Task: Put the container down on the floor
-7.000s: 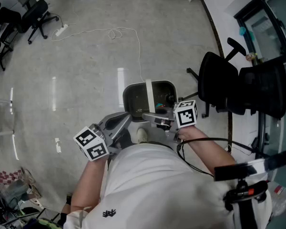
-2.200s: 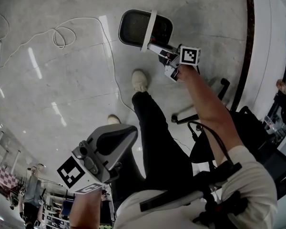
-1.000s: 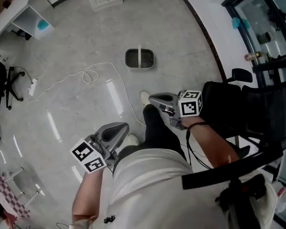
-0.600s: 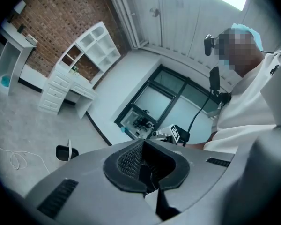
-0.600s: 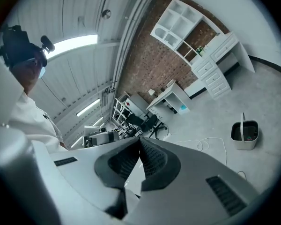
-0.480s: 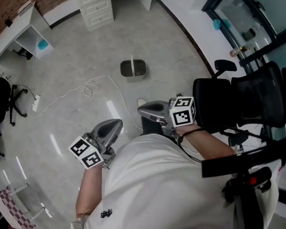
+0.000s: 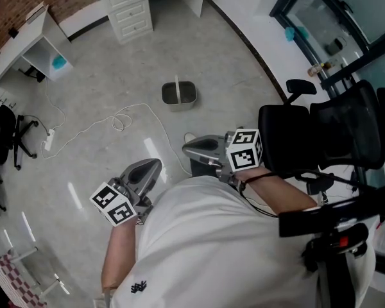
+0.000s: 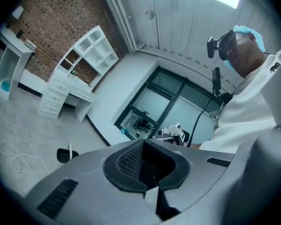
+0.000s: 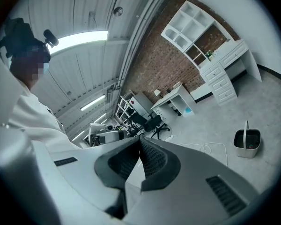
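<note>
The container [image 7: 179, 94], a small grey bin with a white handle across its top, stands upright on the floor well ahead of me. It also shows far off in the left gripper view as the container [image 8: 67, 154] and in the right gripper view as the container [image 9: 247, 143]. My left gripper [image 7: 149, 169] is held near my waist, shut and empty. My right gripper [image 7: 187, 150] is also close to my body, shut with nothing between its pads. Neither gripper touches the container.
A black office chair [image 7: 327, 133] stands close on my right. A white cable [image 7: 122, 120] loops over the floor to a power strip [image 7: 49, 140]. White drawers [image 7: 129, 5] and a white desk [image 7: 42, 40] line the far wall. Another black chair [image 7: 0, 140] is at the left.
Earlier my right gripper held the container by its handle and lowered it to the floor. It has since let go and drawn back to my body; the container now stands alone, farther off.
</note>
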Demonstrator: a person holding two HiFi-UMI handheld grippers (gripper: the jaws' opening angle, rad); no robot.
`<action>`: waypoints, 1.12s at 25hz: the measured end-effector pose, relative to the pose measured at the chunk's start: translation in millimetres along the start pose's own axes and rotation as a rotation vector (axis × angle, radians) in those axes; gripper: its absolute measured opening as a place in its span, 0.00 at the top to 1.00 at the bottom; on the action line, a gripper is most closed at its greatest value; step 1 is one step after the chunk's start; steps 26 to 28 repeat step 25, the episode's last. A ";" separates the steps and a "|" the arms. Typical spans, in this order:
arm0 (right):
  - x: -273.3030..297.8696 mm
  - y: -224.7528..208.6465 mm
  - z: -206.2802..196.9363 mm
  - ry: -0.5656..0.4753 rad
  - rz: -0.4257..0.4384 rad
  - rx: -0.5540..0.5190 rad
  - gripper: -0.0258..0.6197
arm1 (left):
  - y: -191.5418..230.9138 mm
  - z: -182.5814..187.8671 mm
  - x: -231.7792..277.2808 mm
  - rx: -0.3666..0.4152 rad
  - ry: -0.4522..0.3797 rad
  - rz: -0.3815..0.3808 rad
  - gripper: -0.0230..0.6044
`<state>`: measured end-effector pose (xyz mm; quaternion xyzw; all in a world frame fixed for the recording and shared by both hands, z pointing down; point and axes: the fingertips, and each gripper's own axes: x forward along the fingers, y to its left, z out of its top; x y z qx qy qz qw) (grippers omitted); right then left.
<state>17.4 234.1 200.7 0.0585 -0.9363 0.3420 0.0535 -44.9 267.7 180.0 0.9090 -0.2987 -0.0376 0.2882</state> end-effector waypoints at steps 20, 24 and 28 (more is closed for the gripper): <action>2.9 -0.8 2.4 0.028 0.024 -0.024 0.94 | 11.5 -1.4 9.7 -0.032 0.024 0.001 0.95; 3.1 -13.3 10.8 0.026 0.023 -0.027 0.94 | 22.4 2.9 18.7 -0.040 0.030 0.005 0.95; 3.3 -17.0 13.5 0.025 0.022 -0.027 0.94 | 25.6 4.4 21.3 -0.042 0.032 0.006 0.95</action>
